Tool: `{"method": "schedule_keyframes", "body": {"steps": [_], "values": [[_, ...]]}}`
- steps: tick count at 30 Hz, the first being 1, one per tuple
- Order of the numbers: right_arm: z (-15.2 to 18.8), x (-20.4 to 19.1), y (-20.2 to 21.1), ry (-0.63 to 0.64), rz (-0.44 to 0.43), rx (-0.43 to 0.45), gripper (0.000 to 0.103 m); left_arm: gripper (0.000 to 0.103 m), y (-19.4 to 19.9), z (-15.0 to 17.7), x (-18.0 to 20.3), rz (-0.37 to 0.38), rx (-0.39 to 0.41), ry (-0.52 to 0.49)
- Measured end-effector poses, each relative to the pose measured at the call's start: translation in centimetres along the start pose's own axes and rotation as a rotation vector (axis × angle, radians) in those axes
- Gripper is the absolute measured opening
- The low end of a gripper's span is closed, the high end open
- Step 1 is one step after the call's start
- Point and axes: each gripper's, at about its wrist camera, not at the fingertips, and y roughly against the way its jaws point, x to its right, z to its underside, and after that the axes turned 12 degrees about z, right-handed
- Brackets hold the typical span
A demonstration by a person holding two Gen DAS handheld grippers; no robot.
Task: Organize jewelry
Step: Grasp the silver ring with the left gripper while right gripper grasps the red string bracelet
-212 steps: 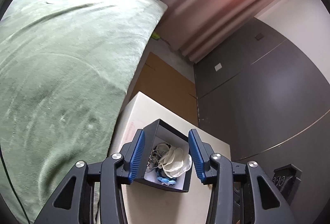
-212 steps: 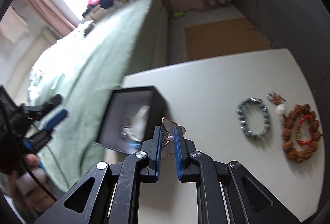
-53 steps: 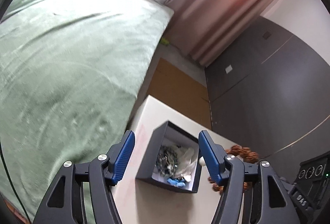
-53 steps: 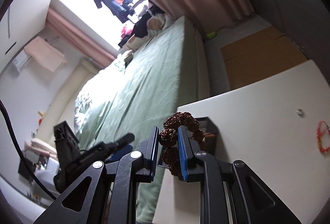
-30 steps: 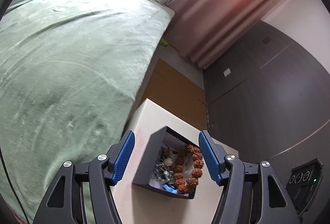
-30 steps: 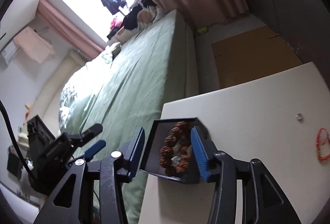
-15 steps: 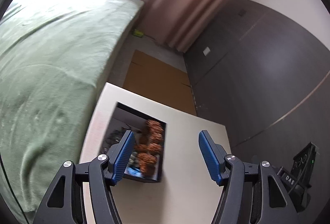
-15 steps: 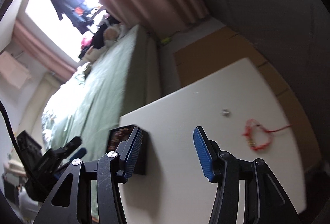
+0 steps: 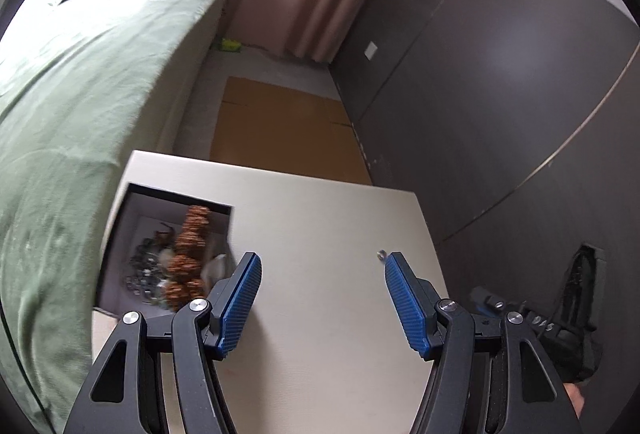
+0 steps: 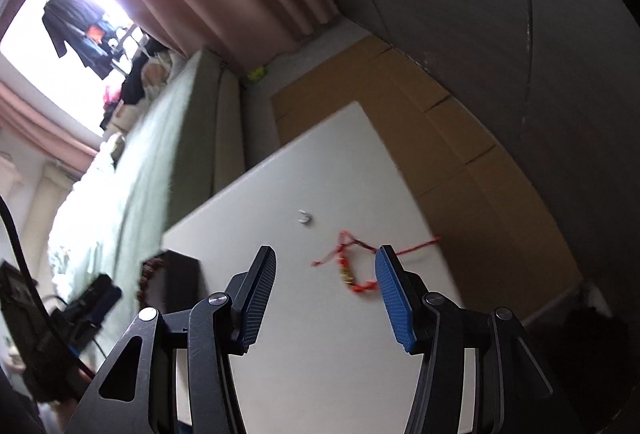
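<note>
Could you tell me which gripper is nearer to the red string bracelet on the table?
Right. The right gripper hangs open just before the red bracelet; the left gripper is by the box.

The table (image 9: 320,334) lies mostly bare from the middle to its right edge. The open box (image 9: 120,218) fills its left edge, hard against the bed (image 9: 72,82). A small ring (image 9: 381,254) sits far right, and the red string (image 10: 354,266) lies near the right edge, toward the dark wall (image 9: 500,94).
</note>
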Motion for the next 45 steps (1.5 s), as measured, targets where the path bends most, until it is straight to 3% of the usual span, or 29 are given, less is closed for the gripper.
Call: {"method": "schedule_keyframes", "body": {"steps": [4, 11, 19, 20, 21, 22, 23, 28, 38, 45], "values": [[0.1, 1.5, -2.3, -0.035, -0.013, -0.071, 0.053, 0.065, -1.6, -0.1, 1.2, -0.010, -0.026, -0.008], [-0.1, 1.4, -5.1, -0.131, -0.199, -0.158, 0.053, 0.065, -2.9, -0.5, 2.1, -0.039, -0.042, -0.007], [0.0, 0.7, -9.0, -0.245, -0.256, -0.230, 0.051, 0.064, -4.3, -1.9, 2.8, -0.093, -0.042, -0.037], [0.0, 0.7, -9.3, -0.253, -0.255, -0.233, 0.047, 0.064, -4.6, -2.1, 3.0, -0.096, -0.044, -0.039], [0.0, 0.8, -9.6, -0.257, -0.260, -0.235, 0.032, 0.064, -5.0, -2.3, 3.1, -0.100, -0.048, -0.040], [0.0, 0.9, -9.9, -0.264, -0.278, -0.240, 0.009, 0.064, -5.4, -2.4, 3.2, -0.102, -0.052, -0.041], [-0.1, 1.0, -10.1, -0.273, -0.295, -0.244, 0.006, 0.064, -6.0, -2.5, 3.4, -0.105, -0.057, -0.045], [-0.7, 1.5, -8.8, -0.277, -0.313, -0.193, 0.005, 0.059, -9.4, -2.4, 4.8, -0.120, -0.096, -0.075], [-2.2, 3.1, -6.5, -0.284, -0.325, -0.132, 0.005, 0.037, -16.8, -0.8, 6.0, -0.150, -0.224, -0.098], [-2.7, 4.6, -5.2, -0.303, -0.341, -0.102, 0.005, 0.031, -20.2, 0.1, 6.1, -0.165, -0.264, -0.092]]}}
